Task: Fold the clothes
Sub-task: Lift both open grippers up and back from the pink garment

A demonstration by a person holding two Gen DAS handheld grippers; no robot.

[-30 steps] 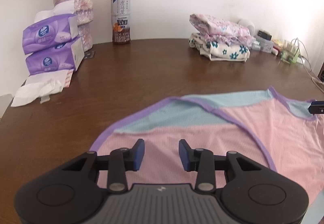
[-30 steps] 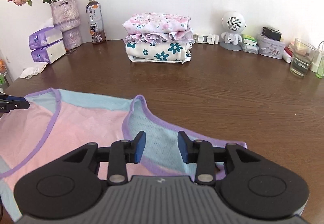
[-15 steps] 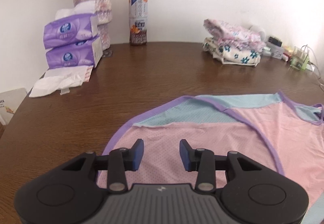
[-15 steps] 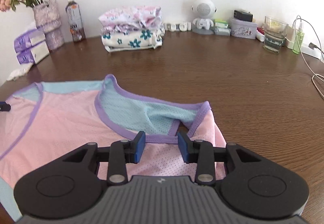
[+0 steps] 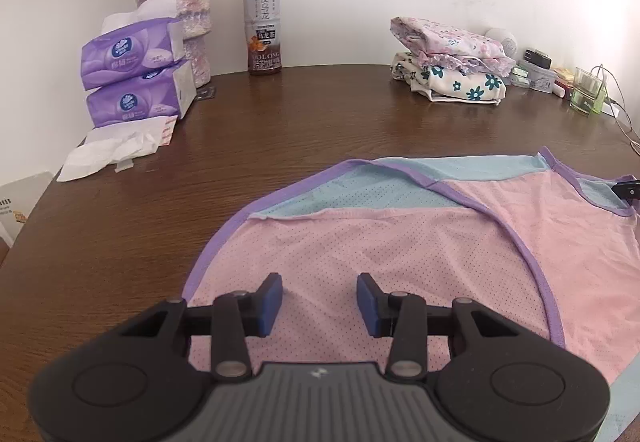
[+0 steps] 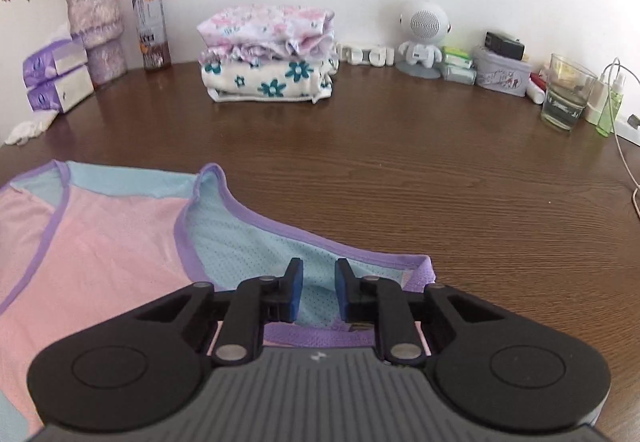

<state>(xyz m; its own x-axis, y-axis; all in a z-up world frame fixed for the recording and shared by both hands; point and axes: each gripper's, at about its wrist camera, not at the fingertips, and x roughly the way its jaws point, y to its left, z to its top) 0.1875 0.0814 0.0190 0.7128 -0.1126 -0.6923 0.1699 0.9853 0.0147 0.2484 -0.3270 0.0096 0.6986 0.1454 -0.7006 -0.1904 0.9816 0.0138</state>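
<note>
Worktop: the brown wooden worktop (image 6: 440, 178) carries everything, and most of it ahead of both hand-held grippers is bare.
Garment in hand: the pink and blue vest (image 5: 400, 242) lies spread flat right under and just ahead of both hand-held grippers, no fold in it yet as far as these views show.
Done so far: a folded stack (image 6: 268, 54) of two floral garments sits well ahead of the right hand-held gripper, by the wall; those look finished.
Left to do: judging from the flat vest, the whole fold of this piece is still to come.
Right hand-held gripper: the right hand-held gripper (image 6: 319, 292) is over the blue mesh by the purple-trimmed armhole, jaws closing with that fabric between them; the pads do not yet look pressed on it.
Left hand-held gripper: the left hand-held gripper (image 5: 319, 304) hovers released over the pink panel, jaws apart, nothing pinched.
Step in hand: it reads as taking hold of the vest's sides for a first fold.
</note>
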